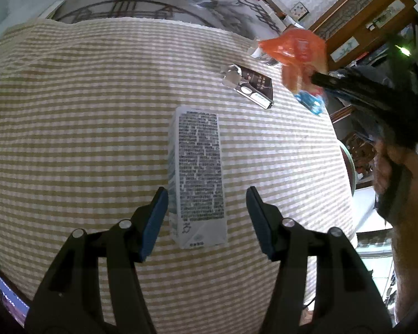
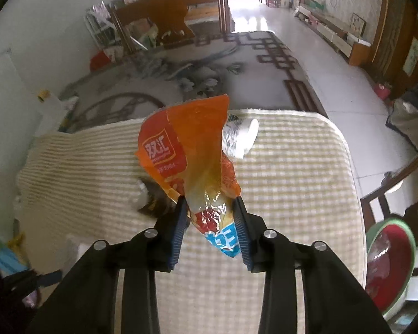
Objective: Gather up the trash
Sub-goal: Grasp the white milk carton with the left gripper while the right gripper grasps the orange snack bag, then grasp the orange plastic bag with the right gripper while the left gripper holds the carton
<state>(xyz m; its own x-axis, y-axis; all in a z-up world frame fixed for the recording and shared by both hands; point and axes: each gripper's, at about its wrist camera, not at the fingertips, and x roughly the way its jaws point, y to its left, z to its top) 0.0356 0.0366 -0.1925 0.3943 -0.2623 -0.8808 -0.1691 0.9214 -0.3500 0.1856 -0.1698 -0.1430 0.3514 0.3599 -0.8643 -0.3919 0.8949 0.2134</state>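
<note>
The right claw [image 2: 209, 211] pinches the limp, crinkly orange wrapper [image 2: 186, 144] above the bench's [image 2: 292, 194] far right corner, while the half-open, empty left claw [image 1: 206, 217] straddles the light, stiff carton [image 1: 197, 178] at mid-bench.

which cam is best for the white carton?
Left wrist: the white carton lies whole and sharp on the striped cloth, printed text showing. Right wrist shows none of it clearly; the orange wrapper fills that centre.

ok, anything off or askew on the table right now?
Only the litter itself: a torn dark wrapper with foil peeled back, and a white carton lying flat between the open left gripper. No spills visible.
</note>
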